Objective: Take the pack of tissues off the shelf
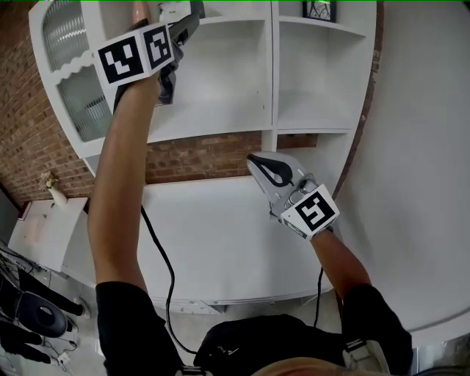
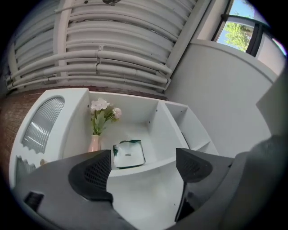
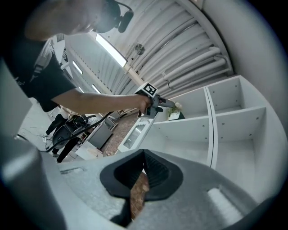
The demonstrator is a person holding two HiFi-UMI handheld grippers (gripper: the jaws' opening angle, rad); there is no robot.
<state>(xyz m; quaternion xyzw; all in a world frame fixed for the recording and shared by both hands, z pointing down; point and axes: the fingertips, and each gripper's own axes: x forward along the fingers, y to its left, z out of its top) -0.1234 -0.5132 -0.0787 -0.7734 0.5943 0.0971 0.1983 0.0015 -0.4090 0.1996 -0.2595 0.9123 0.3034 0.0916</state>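
Note:
The pack of tissues (image 2: 128, 153), white with a dark green edge, lies flat on an upper board of the white shelf unit (image 2: 153, 164). My left gripper (image 2: 144, 168) is raised in front of that board, open, with the pack framed between its jaws but farther back and untouched. From the head view the left gripper (image 1: 187, 18) reaches up to the top shelf, and the pack is out of sight there. My right gripper (image 1: 257, 161) hangs lower, in front of the shelf unit (image 1: 220, 125). Its pads (image 3: 150, 173) meet with nothing between them.
A pink vase of pale flowers (image 2: 95, 134) stands just left of the pack. A ribbed glass door (image 2: 42, 121) closes the left compartment. Below the shelves are a brick wall (image 1: 198, 158) and a white counter (image 1: 220, 242). A framed picture (image 1: 319, 9) sits at the upper right.

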